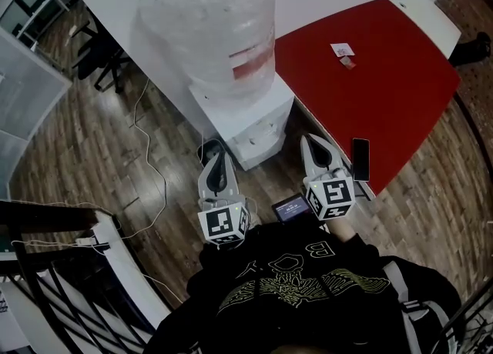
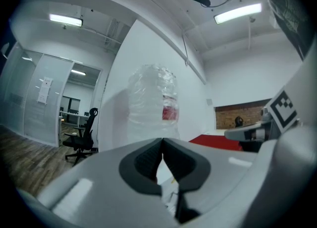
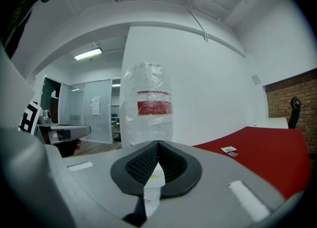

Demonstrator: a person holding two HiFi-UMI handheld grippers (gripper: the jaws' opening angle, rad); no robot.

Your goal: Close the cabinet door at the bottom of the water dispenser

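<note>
The bottle (image 1: 206,21) sits on the water dispenser (image 1: 250,118); the table (image 1: 385,91) stands right of it, a phone (image 1: 360,158) on its near edge.

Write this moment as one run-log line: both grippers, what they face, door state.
left gripper: shut, empty | right gripper: shut, empty | both: held level, facing water dispenser | cabinet door: not in view

The left gripper (image 2: 162,140) has its jaws together, empty. Beyond them at twelve o'clock stands a plastic-wrapped water bottle (image 2: 151,105), an office chair (image 2: 81,138) at nine, a red table (image 2: 213,142) at three.
</note>
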